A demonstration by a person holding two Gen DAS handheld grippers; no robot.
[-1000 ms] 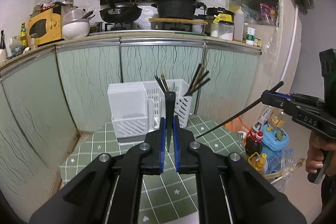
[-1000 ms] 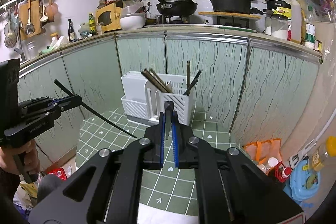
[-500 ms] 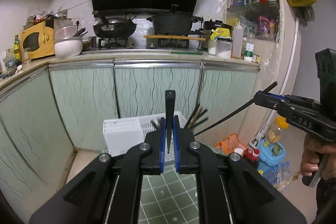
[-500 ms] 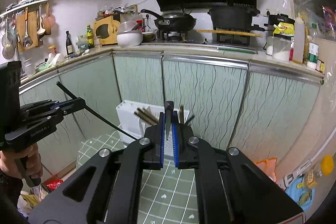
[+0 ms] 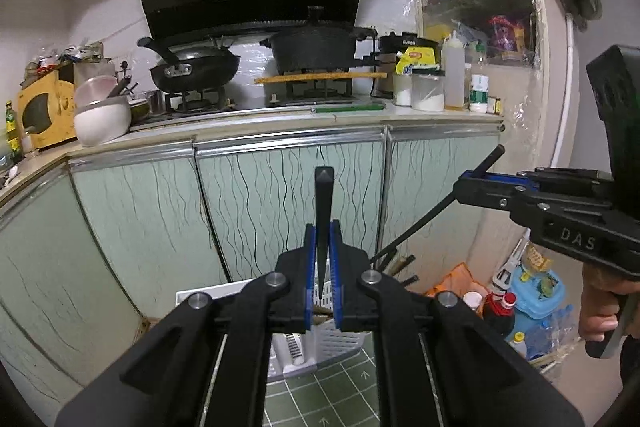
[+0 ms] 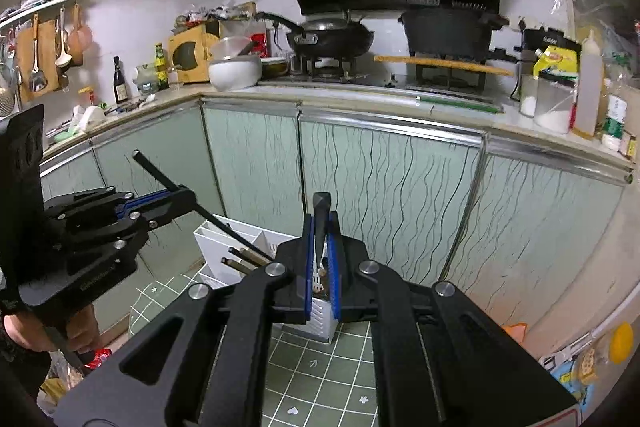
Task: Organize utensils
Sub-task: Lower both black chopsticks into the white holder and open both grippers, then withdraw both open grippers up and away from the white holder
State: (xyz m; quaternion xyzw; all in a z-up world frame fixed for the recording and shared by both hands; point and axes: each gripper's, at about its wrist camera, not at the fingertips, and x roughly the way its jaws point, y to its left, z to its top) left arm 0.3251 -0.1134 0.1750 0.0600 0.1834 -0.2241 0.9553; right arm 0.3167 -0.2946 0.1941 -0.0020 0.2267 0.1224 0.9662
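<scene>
White slotted plastic caddy holding brown chopsticks shows me dividers only in the right view; my left gripper and right gripper each clamp a black chopstick.

Two grippers, one black chopstick clamped in each. One white utensil holder below them, few chopsticks inside; exact count unclear.

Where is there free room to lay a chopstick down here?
The green tiled tabletop is bare in front of the white utensil holder. The counter is crowded: bowls left of the stove, jars to its right.
</scene>
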